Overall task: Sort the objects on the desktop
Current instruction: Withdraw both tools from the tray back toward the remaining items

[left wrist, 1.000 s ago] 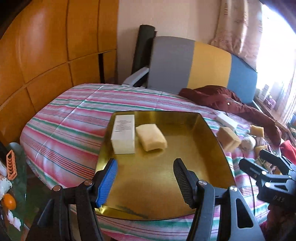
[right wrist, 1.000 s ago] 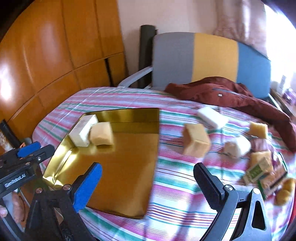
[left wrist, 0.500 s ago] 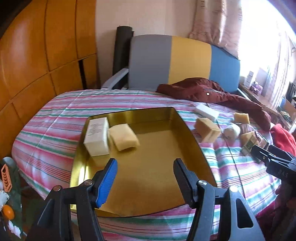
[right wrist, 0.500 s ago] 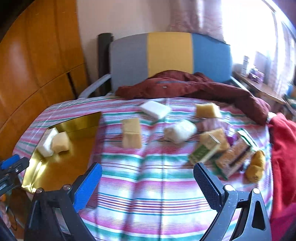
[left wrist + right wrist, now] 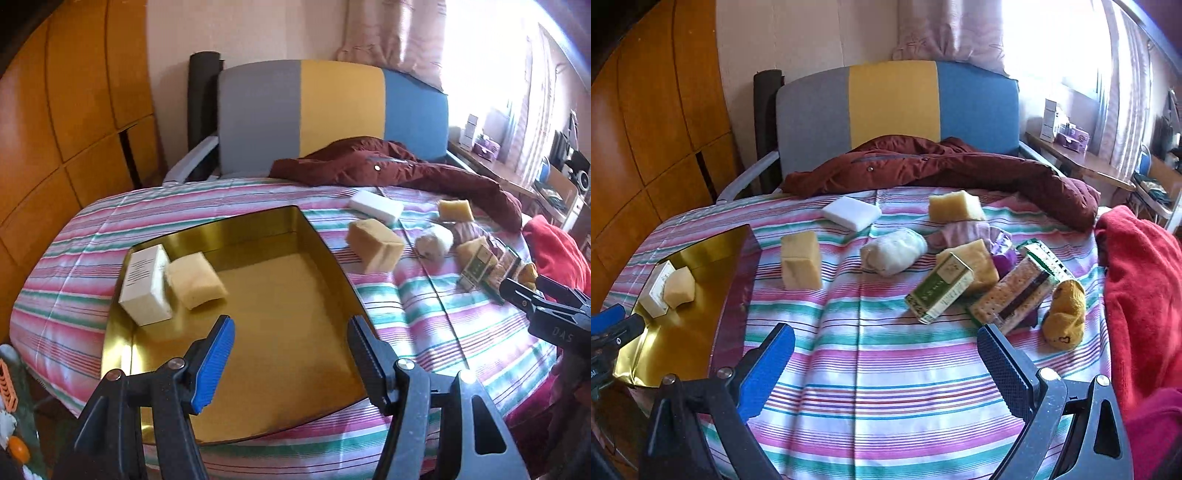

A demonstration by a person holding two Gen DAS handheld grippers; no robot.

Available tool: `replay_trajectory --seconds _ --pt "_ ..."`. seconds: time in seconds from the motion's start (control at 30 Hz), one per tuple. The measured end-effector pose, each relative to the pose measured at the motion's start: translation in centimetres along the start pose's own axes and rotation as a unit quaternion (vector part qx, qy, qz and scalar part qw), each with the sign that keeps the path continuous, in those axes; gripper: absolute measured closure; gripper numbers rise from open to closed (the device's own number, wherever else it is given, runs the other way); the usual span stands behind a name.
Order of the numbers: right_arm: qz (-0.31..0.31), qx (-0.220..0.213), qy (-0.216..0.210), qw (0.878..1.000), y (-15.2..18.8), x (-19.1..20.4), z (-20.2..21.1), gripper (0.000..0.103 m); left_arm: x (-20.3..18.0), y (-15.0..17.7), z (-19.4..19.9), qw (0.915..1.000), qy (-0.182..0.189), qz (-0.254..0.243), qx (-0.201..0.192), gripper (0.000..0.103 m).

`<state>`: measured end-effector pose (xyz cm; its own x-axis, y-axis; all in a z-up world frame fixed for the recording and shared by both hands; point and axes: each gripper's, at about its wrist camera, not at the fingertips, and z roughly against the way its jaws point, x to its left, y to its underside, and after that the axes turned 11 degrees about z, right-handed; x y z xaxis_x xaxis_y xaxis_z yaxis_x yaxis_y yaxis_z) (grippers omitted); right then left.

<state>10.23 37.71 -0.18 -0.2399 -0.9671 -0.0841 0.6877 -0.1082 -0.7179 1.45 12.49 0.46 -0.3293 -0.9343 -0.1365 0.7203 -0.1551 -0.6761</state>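
- The left gripper (image 5: 290,336) hangs over the near part of the gold tray (image 5: 328,254); its jaws stand partly apart with nothing between them
- The right gripper (image 5: 886,349) hangs over bare striped bedspread (image 5: 871,369); its jaws stand wide and hold nothing
- Inside the tray, at its far left corner, a white box (image 5: 146,284) touches a pale yellow sponge (image 5: 195,280)
- Outside the tray, on the bedspread: a tall yellow sponge block (image 5: 800,260) just beside the tray's right edge; a flat white sponge (image 5: 851,213) beyond it; a rolled white cloth (image 5: 894,251); another yellow sponge (image 5: 955,206) near the dark red jacket (image 5: 945,170)
- Further right lie a green box (image 5: 940,288) leaning on a sponge, a packet of crackers (image 5: 1015,291), and a yellow sock (image 5: 1065,314) beside a red blanket (image 5: 1141,288)
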Motion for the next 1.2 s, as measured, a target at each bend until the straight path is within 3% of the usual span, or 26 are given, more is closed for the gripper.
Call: replay_trajectory --seconds 0.6,0.7,0.83,0.93,1.07,1.13,1.2 --pt "-0.065 0.038 0.026 0.997 0.7 -6.4 -1.4 0.003 -6.5 -1.3 -3.9 0.9959 0.067 -0.034 0.05 0.039" --pt "-0.109 0.047 -0.007 0.993 1.0 -8.0 -1.8 0.006 -7.3 -1.3 -4.5 0.9952 0.071 -0.036 0.058 0.039" --pt "-0.144 0.055 -0.049 0.987 0.9 -8.5 -3.2 0.023 -8.1 -1.0 -5.1 0.9938 0.074 -0.04 0.071 0.039" --pt "-0.167 0.059 -0.081 0.981 0.2 -8.6 -5.1 0.024 -8.1 -0.8 -5.0 0.9935 0.079 -0.04 0.072 0.039" --pt "-0.115 0.05 -0.074 0.989 -1.4 -7.9 -6.7 0.022 -7.9 -0.6 -4.8 0.9936 0.079 -0.039 0.07 0.039" --pt "-0.064 0.054 -0.073 0.994 -2.3 -7.2 -7.1 0.003 -7.9 -0.7 -4.9 0.9934 0.083 -0.037 0.071 0.04" --pt "0.02 0.053 -0.054 0.997 -3.1 -6.0 -7.1 0.0 -7.7 -0.8 -5.0 0.993 0.087 -0.032 0.073 0.04"
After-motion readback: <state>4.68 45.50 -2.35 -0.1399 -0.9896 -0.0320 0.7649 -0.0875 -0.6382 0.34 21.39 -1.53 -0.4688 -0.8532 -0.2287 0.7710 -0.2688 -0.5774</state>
